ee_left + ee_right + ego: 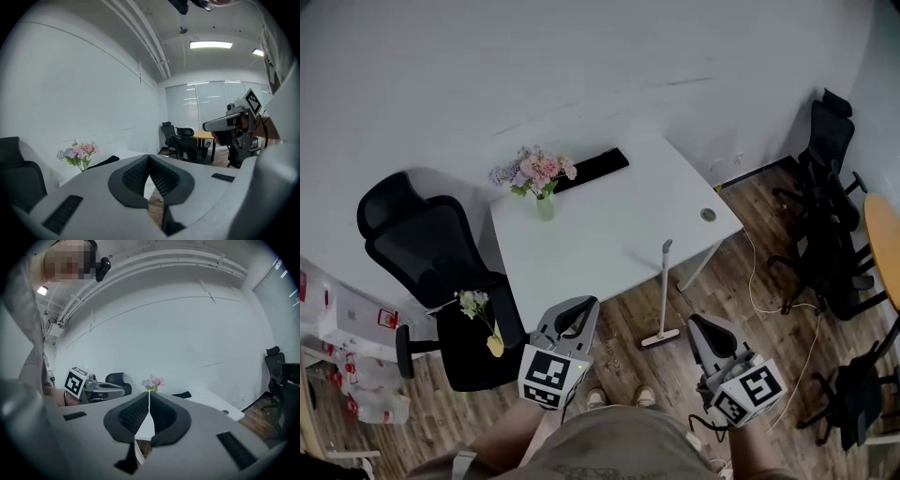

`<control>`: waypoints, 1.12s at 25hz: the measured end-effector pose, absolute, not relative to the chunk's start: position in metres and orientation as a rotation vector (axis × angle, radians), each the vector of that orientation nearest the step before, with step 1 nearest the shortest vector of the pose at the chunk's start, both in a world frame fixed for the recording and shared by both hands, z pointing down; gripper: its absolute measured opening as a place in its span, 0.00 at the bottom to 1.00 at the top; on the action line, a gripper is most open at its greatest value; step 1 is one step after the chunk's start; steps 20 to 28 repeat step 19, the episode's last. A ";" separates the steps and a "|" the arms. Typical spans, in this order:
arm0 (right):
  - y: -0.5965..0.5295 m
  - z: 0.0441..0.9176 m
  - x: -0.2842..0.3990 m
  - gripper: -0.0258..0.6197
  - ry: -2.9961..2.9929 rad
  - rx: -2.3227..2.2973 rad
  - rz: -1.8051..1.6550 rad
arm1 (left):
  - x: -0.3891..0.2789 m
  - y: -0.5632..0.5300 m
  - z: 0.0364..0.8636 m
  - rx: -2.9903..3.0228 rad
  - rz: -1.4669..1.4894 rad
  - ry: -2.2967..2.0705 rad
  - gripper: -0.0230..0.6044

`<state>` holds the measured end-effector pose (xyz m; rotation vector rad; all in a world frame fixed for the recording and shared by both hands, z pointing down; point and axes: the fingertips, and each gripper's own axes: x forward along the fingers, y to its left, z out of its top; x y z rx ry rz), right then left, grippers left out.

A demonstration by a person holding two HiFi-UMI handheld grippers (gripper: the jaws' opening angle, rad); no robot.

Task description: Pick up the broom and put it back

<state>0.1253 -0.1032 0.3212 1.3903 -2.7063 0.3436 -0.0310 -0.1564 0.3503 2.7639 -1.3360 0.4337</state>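
- The broom (664, 292) stands upright on the floor, its handle leaning on the near edge of the table (581, 253).
- The left gripper (149, 156) has its jaws together and holds nothing. The right gripper (149, 393) is all but closed and also empty.
- Both are near the person, well apart from the broom. It either awaits pickup or is already back in place.
- If pickup is due, the next move is to open one gripper's jaws, reach out to the handle and close on it.
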 end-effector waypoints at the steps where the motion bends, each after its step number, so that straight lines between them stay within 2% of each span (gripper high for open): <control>1: -0.101 0.322 0.122 0.09 -2.707 1.384 0.349 | -0.034 -0.154 0.349 2.766 0.427 -1.342 0.06; 28: -0.092 0.313 0.112 0.09 -2.682 1.407 0.330 | -0.052 -0.139 0.340 2.755 0.379 -1.348 0.06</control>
